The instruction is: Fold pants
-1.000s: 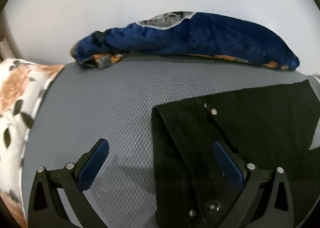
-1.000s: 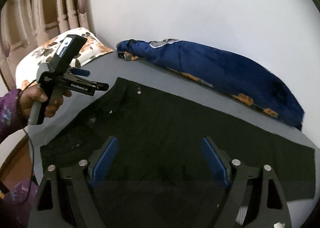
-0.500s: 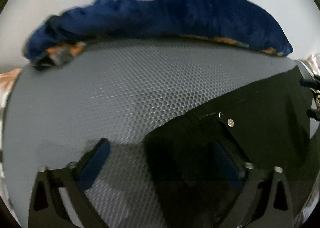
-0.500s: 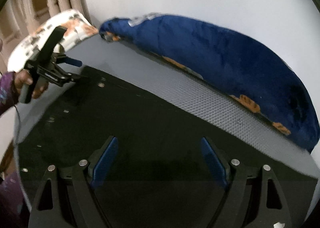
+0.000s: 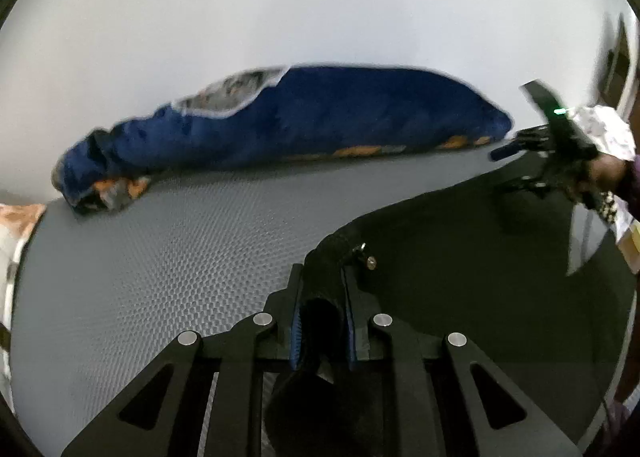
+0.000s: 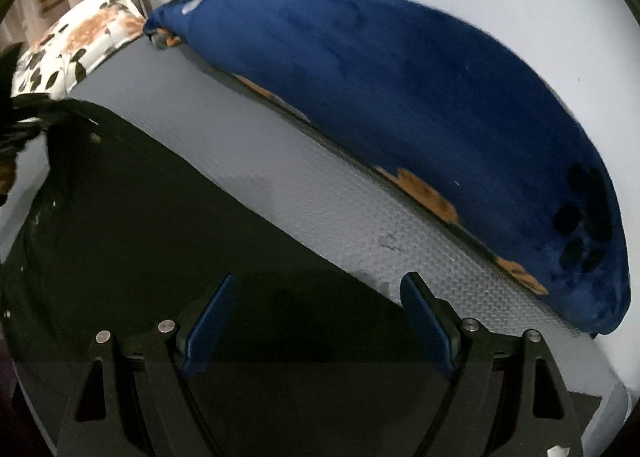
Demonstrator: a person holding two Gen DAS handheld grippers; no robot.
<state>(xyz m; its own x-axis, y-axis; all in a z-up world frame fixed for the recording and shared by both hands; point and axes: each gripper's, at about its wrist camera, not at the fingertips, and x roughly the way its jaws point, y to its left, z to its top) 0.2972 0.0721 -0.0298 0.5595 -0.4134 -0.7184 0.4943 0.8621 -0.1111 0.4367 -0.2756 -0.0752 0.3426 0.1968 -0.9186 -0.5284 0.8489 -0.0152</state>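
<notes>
While my left gripper [image 5: 320, 297] is closing its jaws on the waistband corner of the black pants [image 5: 460, 277], with the cloth bunched up between the blue pads [image 5: 295, 331], my right gripper [image 6: 316, 321] hangs with its jaws spread wide over the dark fabric, pinching nothing. The pants lie flat on the grey textured mat [image 5: 160, 257], stretching from the pinched corner on the left away to the right, and their far edge runs along a bare strip of mat in front of the rolled blue blanket [image 6: 400, 105] at the far side. A floral pillow [image 6: 80, 45] sits off at the far left.

I judge the step in hand to be securing both ends of that far edge before lifting. To do it well, I would lower the right jaws so one pad slips under the edge, then close firmly on the cloth and not on the mat. I would lift both hands together, keeping the edge taut, so no slack wrinkles the fold.
</notes>
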